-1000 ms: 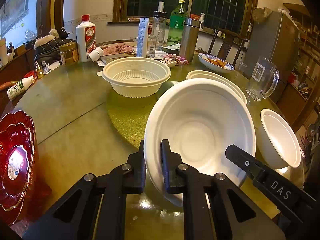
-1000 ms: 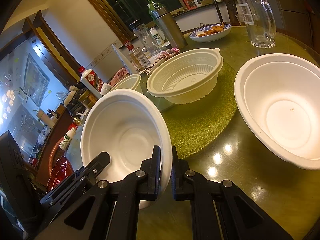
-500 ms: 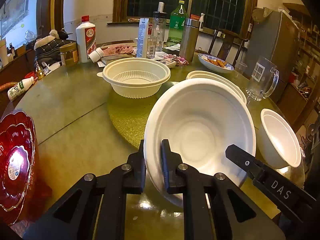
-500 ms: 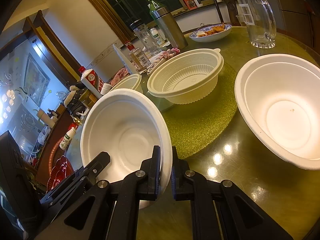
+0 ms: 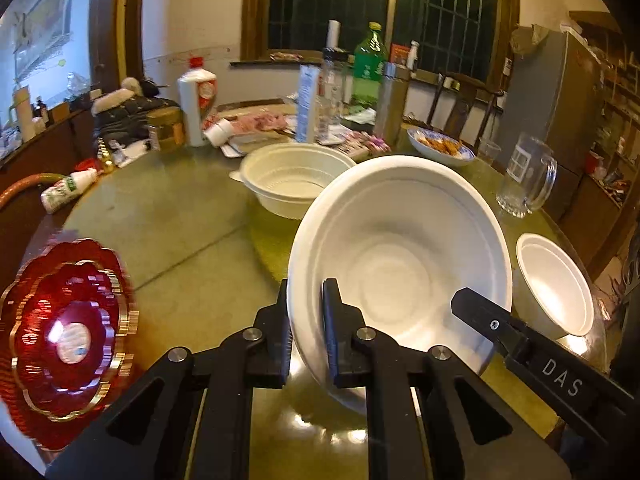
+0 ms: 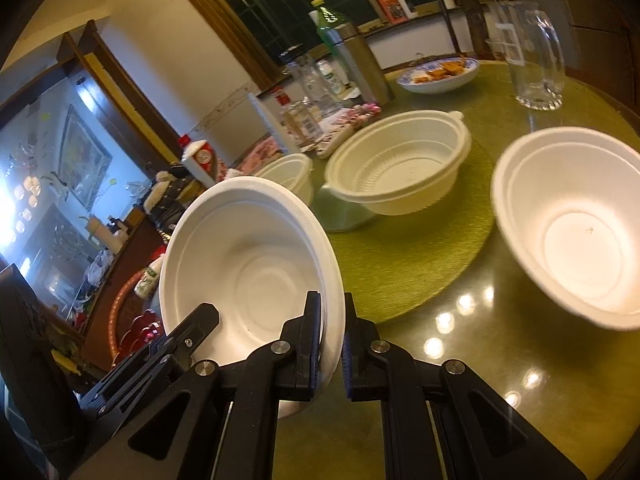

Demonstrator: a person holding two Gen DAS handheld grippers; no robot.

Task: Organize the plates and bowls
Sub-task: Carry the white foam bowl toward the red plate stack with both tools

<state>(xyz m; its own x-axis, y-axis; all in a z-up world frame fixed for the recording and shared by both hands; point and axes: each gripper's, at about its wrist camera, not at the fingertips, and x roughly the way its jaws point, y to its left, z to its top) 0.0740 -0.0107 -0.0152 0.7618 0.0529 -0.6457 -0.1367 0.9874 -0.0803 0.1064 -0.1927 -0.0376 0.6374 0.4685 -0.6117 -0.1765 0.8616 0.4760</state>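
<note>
A large white foam bowl (image 5: 400, 248) is held tilted over the green table (image 5: 168, 232) by both grippers. My left gripper (image 5: 306, 286) is shut on its left rim. My right gripper (image 6: 331, 298) is shut on the right rim of the same bowl (image 6: 256, 264). One right finger (image 5: 480, 316) shows inside the bowl in the left wrist view, and a left finger (image 6: 200, 320) shows inside it in the right wrist view. A smaller white foam bowl (image 5: 556, 284) (image 6: 580, 232) sits on the table to the right. Another white bowl (image 6: 288, 172) stands behind the held one.
A cream plastic bowl (image 5: 292, 184) (image 6: 396, 168) stands mid-table on a green mat (image 6: 420, 264). A stack of red plates (image 5: 68, 340) lies at the near left. Bottles (image 5: 198, 108), a glass mug (image 5: 528, 184) and a blue dish of food (image 5: 440, 146) crowd the far side.
In the left wrist view the held bowl now sits higher and hides the bowl behind it; the red plates have shifted up and blurred. The right wrist view is nearly the same.
</note>
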